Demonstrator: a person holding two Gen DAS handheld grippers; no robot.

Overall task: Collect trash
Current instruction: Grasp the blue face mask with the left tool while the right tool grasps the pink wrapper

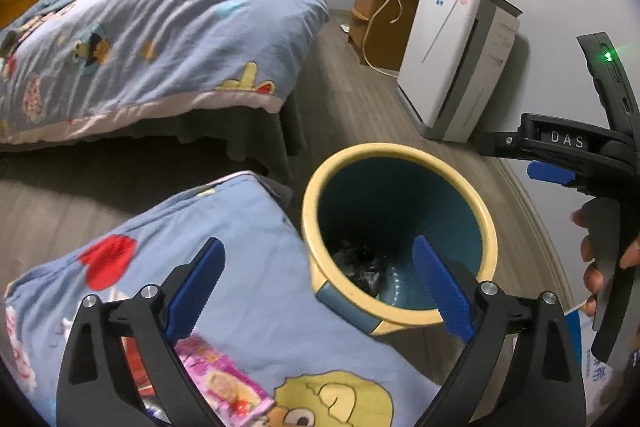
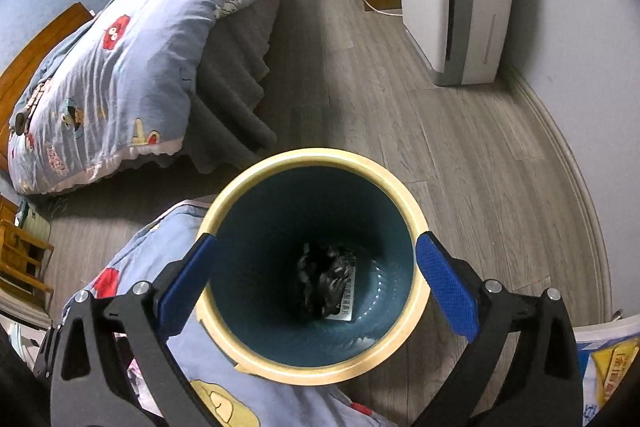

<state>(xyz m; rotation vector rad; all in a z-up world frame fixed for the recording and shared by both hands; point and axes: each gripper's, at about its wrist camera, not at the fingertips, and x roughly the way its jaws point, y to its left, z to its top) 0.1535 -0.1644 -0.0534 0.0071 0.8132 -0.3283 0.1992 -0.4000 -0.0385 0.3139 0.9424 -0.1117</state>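
Right wrist, bin rim [image 2: 312, 157], bare floor [image 2: 460, 155] beyond

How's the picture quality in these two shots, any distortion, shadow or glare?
Left wrist view: strong fisheye bending, dark vignette corners, sharp focus, a green indicator light flaring slightly. Right wrist view: the baseboard curves, the trash bin interior is dim, with small glints near its bottom.

Wood-plank floor [image 2: 460, 155] carries yellow-rimmed teal bin [image 2: 416, 211], white appliance [image 2: 460, 7], wooden cabinet [image 1: 384, 27]. Near bed [image 1: 200, 227] holds pink wrapper [image 1: 224, 383].
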